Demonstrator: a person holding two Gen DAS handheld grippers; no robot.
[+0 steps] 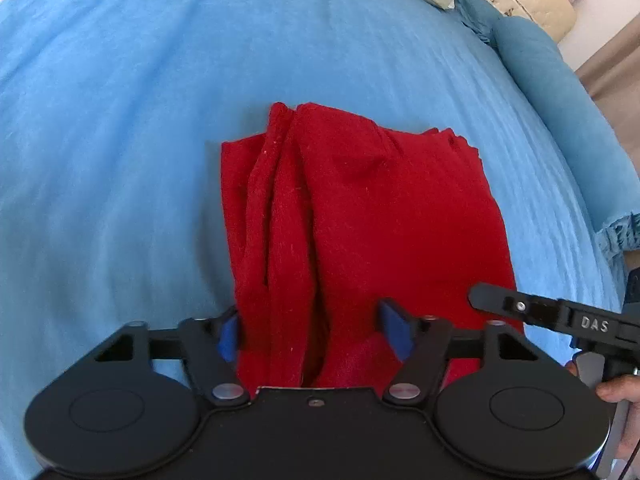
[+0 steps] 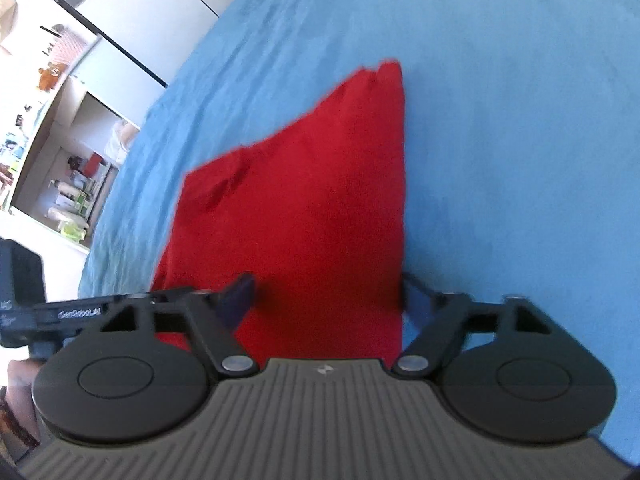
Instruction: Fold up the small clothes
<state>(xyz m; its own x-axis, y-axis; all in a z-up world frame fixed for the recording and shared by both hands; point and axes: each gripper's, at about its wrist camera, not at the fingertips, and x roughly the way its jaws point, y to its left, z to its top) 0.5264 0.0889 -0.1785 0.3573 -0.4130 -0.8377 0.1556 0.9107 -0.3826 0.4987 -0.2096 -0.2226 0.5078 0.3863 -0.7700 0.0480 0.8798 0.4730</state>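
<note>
Both pairs of jaws stand apart, straddling cloth without pinching it. The left gripper [image 1: 314,330] has its blue pads either side of the near left part of a red garment [image 1: 352,216], bunched ridges of fabric running up between them. The right gripper [image 2: 326,300] brackets the garment's near right edge, one finger over the red, the other just off it on the blue bedsheet [image 2: 520,120].

The garment lies partly folded in the middle of the bed, a long fold standing proud along its left side. It looks like soft, fuzzy knit: light, limp, likely to sag and drag on the sheet, not slippery. Pinching all layers at the two near corners seems the safest hold.

The near hem is hidden under both gripper bodies, so the layer count is unclear. The right wrist view is blurred.
</note>
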